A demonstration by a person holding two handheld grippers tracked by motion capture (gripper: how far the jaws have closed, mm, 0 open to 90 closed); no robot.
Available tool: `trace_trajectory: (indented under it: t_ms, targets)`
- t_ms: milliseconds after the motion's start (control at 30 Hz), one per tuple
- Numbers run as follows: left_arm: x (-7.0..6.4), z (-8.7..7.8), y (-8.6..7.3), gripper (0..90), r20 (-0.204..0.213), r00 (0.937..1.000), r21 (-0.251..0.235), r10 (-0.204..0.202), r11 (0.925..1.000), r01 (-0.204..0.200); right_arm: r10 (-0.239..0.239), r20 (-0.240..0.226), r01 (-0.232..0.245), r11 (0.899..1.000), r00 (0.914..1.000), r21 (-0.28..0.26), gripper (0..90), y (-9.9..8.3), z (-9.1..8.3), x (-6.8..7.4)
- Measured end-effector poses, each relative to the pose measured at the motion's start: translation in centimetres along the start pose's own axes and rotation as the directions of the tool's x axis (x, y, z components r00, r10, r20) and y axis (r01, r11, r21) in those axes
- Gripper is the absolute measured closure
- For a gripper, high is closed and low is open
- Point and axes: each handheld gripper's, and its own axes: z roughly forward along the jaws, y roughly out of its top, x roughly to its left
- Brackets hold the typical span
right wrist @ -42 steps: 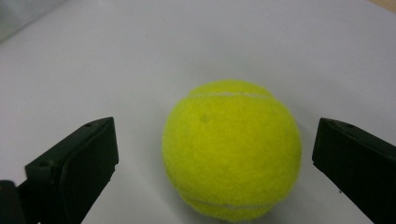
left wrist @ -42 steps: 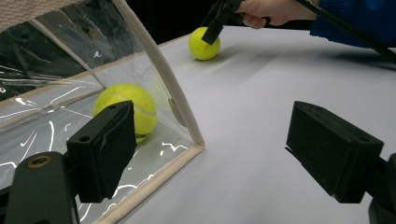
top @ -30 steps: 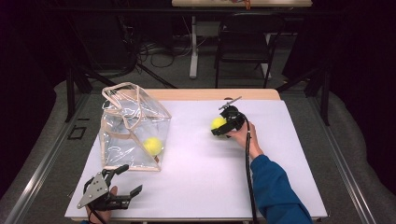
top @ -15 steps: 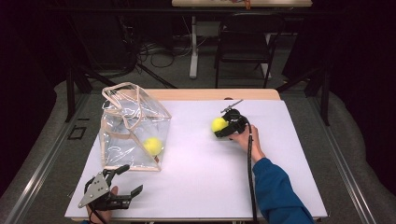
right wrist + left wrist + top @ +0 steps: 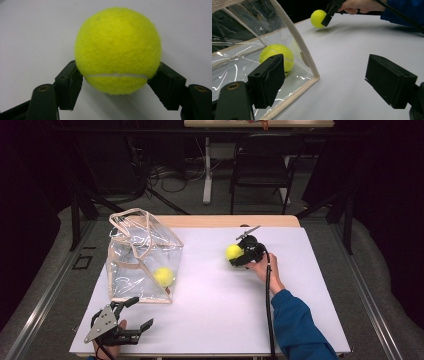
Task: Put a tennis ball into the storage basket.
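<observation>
We have the tennis ball (image 5: 233,251) pinched between the jaws of our right hand-held gripper (image 5: 239,256), near the table's (image 5: 300,290) far middle. The clear bag (image 5: 142,257) lies well to its left, nearer our left hand-held gripper (image 5: 131,317), which hangs wide open, holding nothing.

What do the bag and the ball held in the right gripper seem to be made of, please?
The bag looks like clear glossy plastic film, creased and glinting, with beige, seemingly woven edging. The ball, gripped between the right gripper fingers, has a fuzzy yellow felt nap and a white seam.
</observation>
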Motion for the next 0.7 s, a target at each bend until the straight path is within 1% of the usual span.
trace_trajectory:
  t_ms: [200, 300, 500, 533, 567, 633, 700]
  targets:
    - [0.0, 0.1, 0.0, 15.8, 0.006, 1.0000, 0.005, 0.001, 1.0000, -0.001, -0.017, -0.001, 0.017, 1.000, 0.9999, -0.013, 29.7, 0.0, -1.0, 0.3]
    - [-0.1, 0.0, -0.1, 15.8, 0.002, 1.0000, 0.009, 0.001, 1.0000, -0.001, -0.034, -0.002, 0.034, 0.999, 0.9994, -0.031, 29.8, 0.1, -1.6, 0.5]
    - [-0.2, -0.5, -0.2, 15.9, -0.011, 0.9999, 0.005, -0.005, 1.0000, 0.005, -0.056, -0.003, 0.056, 0.997, 0.9984, -0.049, 29.8, 0.3, -2.5, 1.1]
    - [-0.2, -0.6, -0.2, 15.8, -0.013, 0.9999, 0.002, -0.008, 1.0000, 0.008, -0.053, -0.004, 0.052, 0.997, 0.9986, -0.050, 29.8, 0.3, -2.6, 1.2]
    - [-0.3, -0.6, -0.3, 15.8, -0.015, 0.9998, 0.000, -0.010, 0.9999, 0.010, -0.061, -0.005, 0.061, 0.997, 0.9981, -0.045, 29.8, 0.3, -2.8, 1.3]
    - [-0.3, -0.7, -0.3, 15.8, -0.013, 0.9999, 0.003, -0.010, 0.9999, 0.010, -0.073, -0.006, 0.072, 0.996, 0.9973, -0.056, 29.8, 0.3, -3.0, 1.6]
    - [-0.3, -0.7, -0.2, 15.8, -0.017, 0.9998, 0.003, -0.006, 1.0000, 0.006, -0.075, -0.004, 0.074, 0.996, 0.9972, -0.049, 29.8, 0.3, -3.3, 1.9]
